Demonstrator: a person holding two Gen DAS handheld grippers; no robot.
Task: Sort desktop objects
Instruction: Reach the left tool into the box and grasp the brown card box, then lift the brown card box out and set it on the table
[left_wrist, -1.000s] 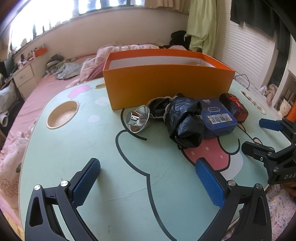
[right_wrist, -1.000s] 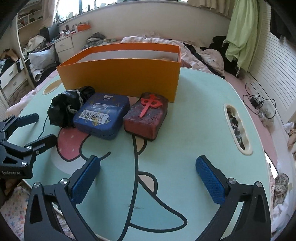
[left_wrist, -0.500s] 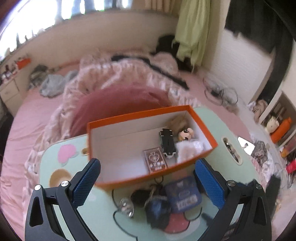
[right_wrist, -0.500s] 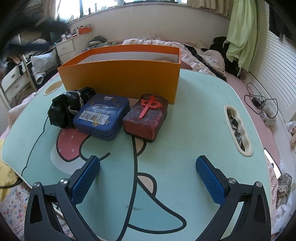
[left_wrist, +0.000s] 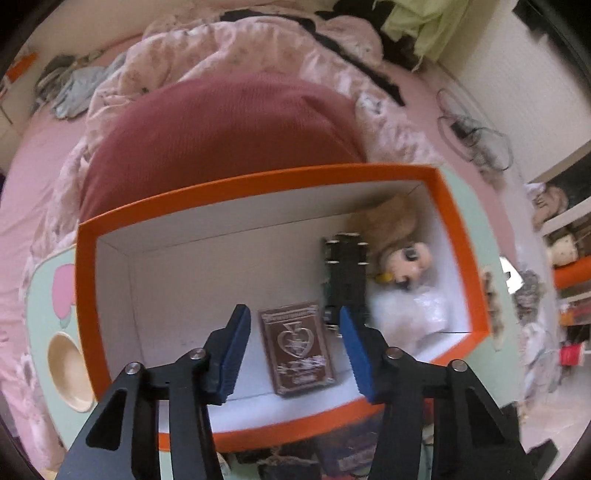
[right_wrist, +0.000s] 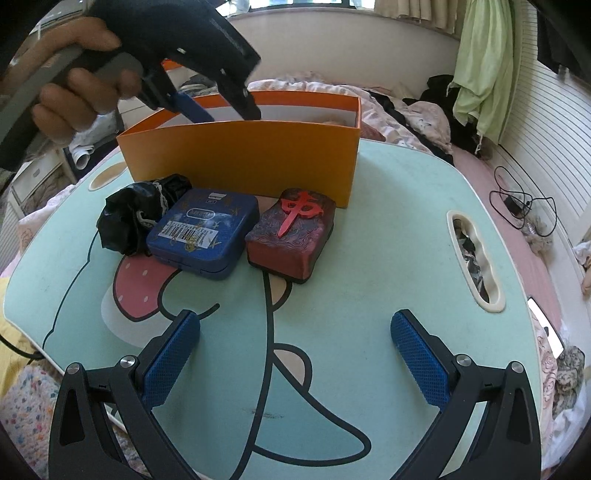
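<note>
Poised above the orange box, the left gripper holds nothing, its jaws partly open and straddling a brown card pack lying flat on the box floor, long axis running away from the fingers. The right gripper hovers wide and empty over the tabletop, the red mahjong-style block and blue tin lying straight ahead against the box's front wall.

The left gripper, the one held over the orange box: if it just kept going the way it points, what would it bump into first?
Most likely the brown card box lying on the floor of the orange box. It sits right between the fingers of the left gripper, which are open and empty. Depth is hard to judge here.
</note>
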